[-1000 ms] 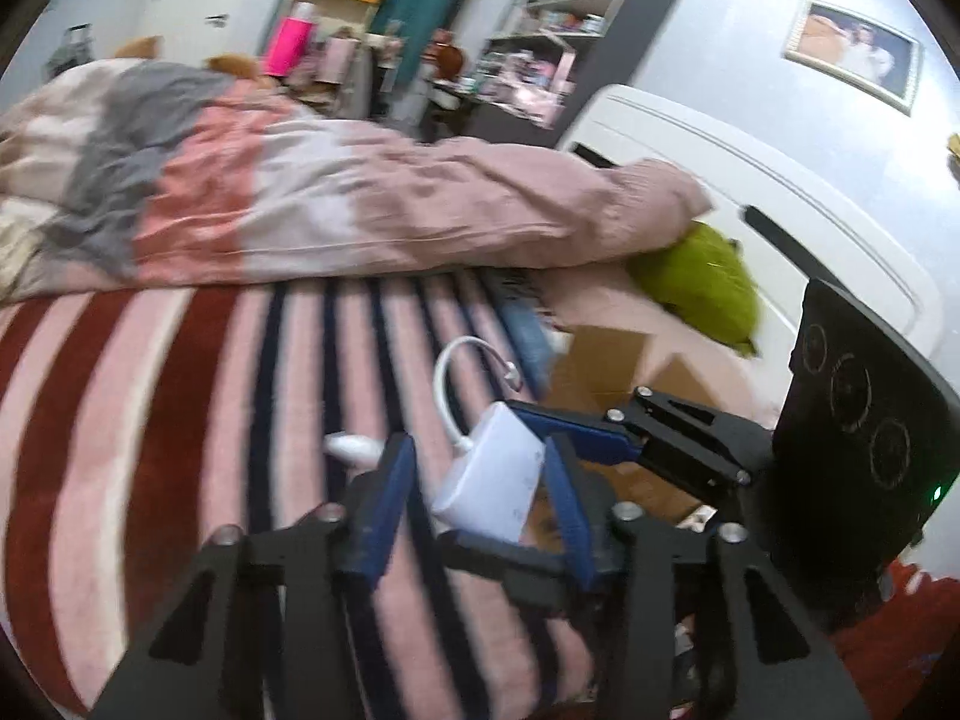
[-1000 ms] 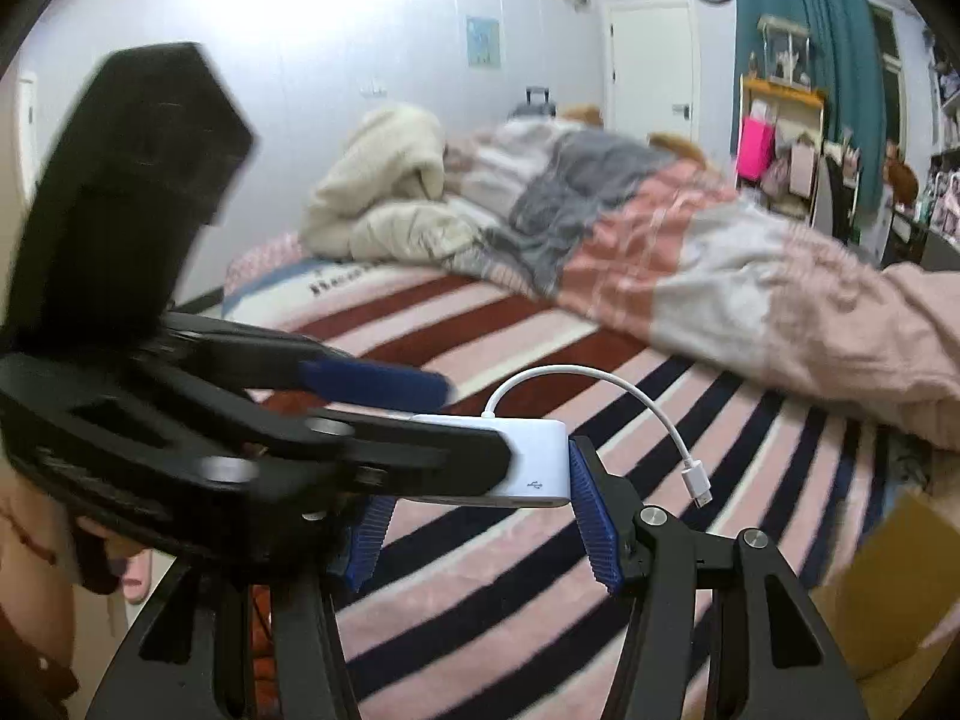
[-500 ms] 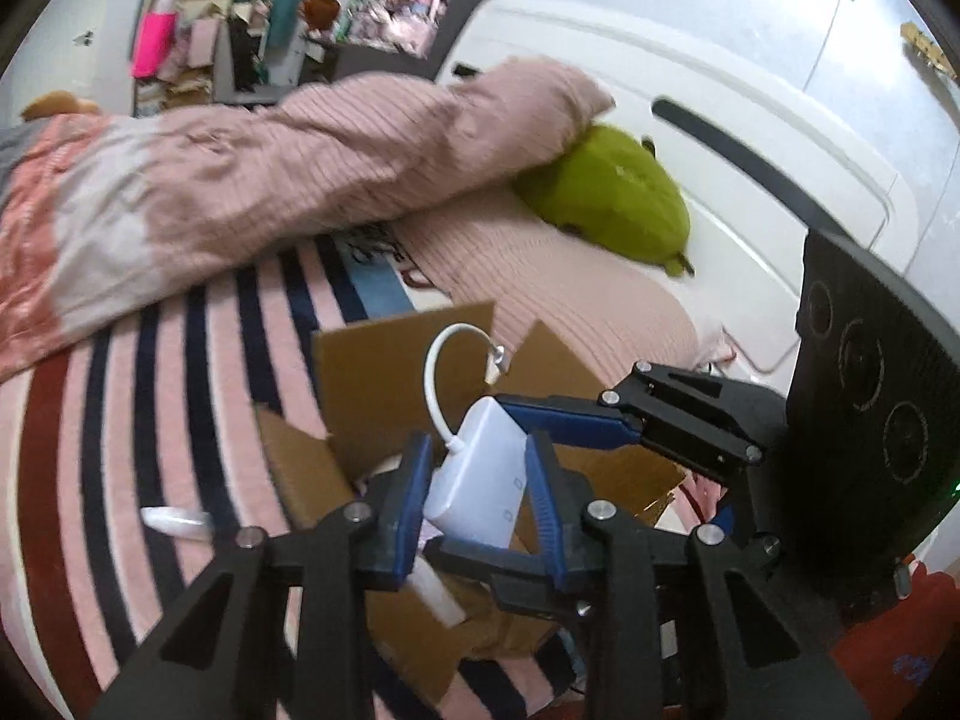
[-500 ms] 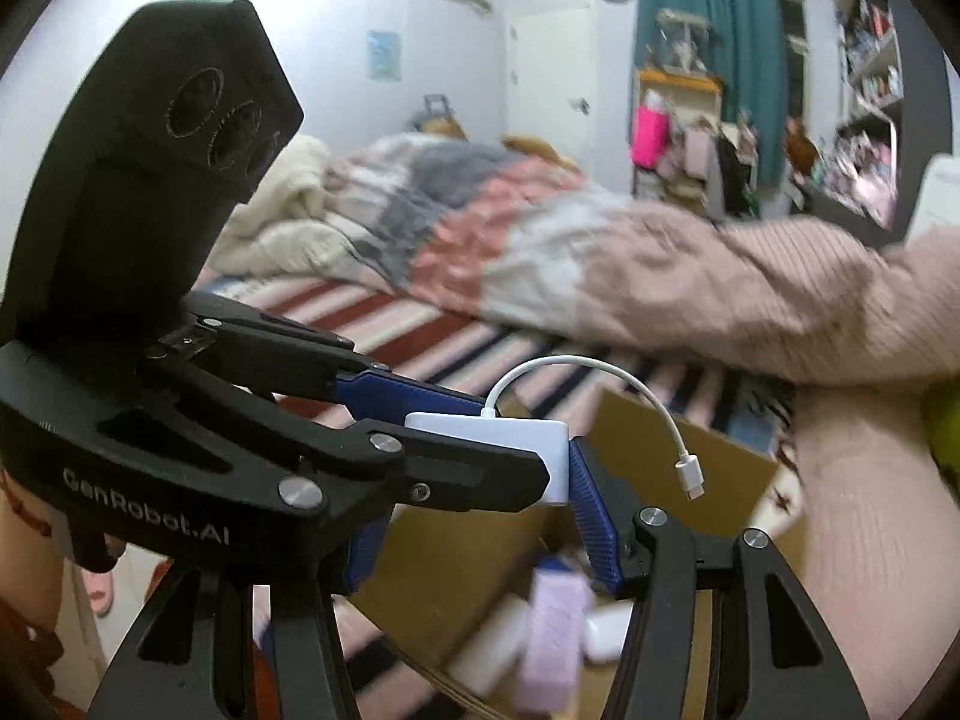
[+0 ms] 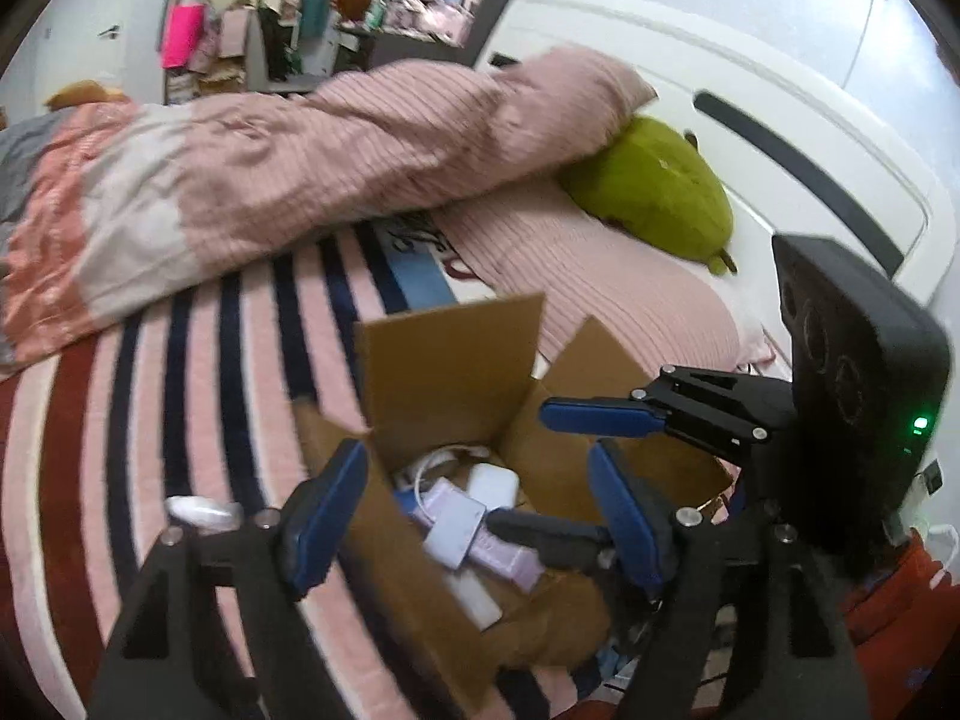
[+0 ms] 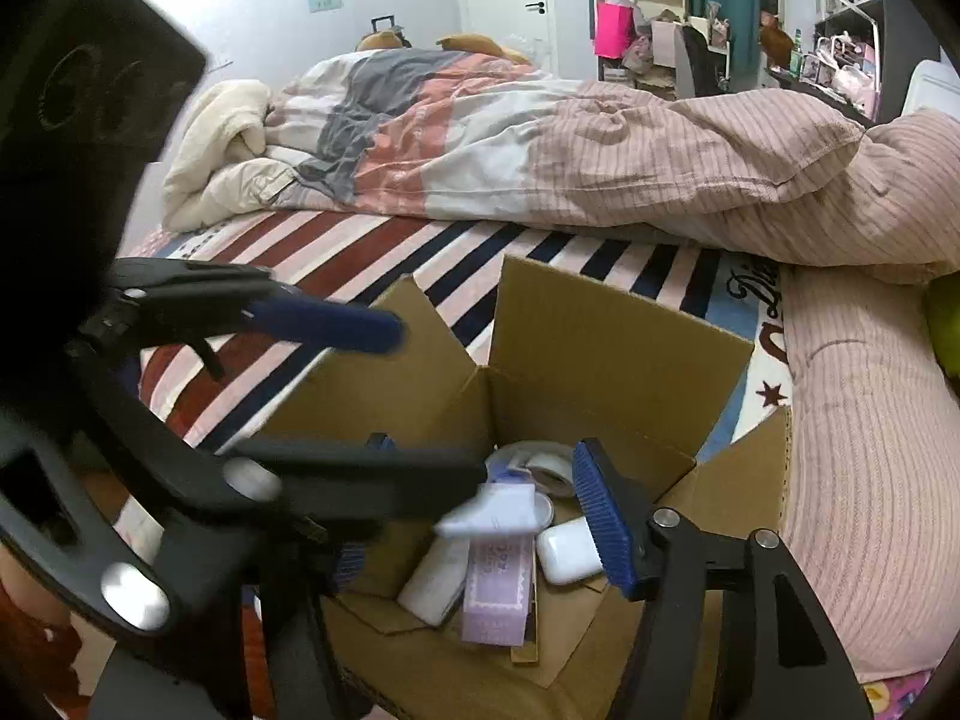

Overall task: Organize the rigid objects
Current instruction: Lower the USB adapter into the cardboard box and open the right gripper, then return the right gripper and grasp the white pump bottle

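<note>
White adapter (image 6: pixel 492 513) lies inside the cardboard box (image 6: pixel 618 336); only left view shows both tools (image 5: pixel 474 516) (image 5: pixel 576 444) released.

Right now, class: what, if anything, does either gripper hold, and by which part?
Nothing. The left gripper and right gripper are both open above the cardboard box; the white adapter lies inside it.

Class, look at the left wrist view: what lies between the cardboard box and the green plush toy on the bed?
In the left wrist view, only the ribbed pink pillow lies between the cardboard box and the green plush toy.
</note>
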A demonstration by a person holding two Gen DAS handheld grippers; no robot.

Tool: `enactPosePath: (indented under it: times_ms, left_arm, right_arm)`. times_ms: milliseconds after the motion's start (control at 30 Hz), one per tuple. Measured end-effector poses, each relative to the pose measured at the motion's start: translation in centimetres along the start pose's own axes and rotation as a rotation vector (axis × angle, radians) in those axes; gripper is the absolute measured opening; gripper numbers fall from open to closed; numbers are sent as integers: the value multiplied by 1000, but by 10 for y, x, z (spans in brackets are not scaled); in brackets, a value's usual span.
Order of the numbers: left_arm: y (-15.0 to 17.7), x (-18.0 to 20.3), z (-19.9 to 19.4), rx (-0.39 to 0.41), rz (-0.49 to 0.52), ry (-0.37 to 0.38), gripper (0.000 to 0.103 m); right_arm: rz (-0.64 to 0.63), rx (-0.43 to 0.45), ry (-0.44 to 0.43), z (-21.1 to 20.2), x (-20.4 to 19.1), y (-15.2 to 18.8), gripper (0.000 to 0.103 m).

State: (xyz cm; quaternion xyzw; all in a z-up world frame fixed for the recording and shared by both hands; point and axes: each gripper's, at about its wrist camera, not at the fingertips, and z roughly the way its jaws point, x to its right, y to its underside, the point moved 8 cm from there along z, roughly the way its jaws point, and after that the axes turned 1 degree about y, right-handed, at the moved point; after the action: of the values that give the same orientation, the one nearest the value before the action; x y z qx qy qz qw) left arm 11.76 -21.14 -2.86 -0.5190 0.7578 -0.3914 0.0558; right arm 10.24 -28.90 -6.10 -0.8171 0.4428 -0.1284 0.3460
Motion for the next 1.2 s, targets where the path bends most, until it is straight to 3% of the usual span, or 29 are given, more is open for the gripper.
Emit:
enactPosePath:
  times_ms: [100,233,433,533,767,900,967,1067,1200]
  left_arm:
    - [3,-22,-37,67,-29,-39,73]
    - [19,-65,-82,126,-77,-175,78]
    - [60,-133,-122,150,-159,-322,79]
    - [81,-163,-128,150,-180,-372,79]
    - [120,-212,-116,132,-227,-366,79]
    - [136,-231,-110,122,-239,-356,79]
    - [143,-240,-110,116,-248,-363,79]
    - [153,-254,-111,114,-275,-372,79]
    - [159,-265,-110,111,-315,-362,79]
  right_arm:
    - [-35,28,0,-2,-17,-9,58]
    - [-82,51,-61,3,-56,-25,58]
    - [-140,47,-180,30,-129,-40,58]
    - [-147,15,-195,53,-156,-40,58]
    - [-121,-97,-133,123,-182,-20,58]
    - [-112,-117,18,177,-161,-17,58]
    - [-78,-124,143,208,-133,-16,58]
    - [-24,-104,217,228,-104,-17,59]
    - [-38,-93,190,232,-100,-21,58]
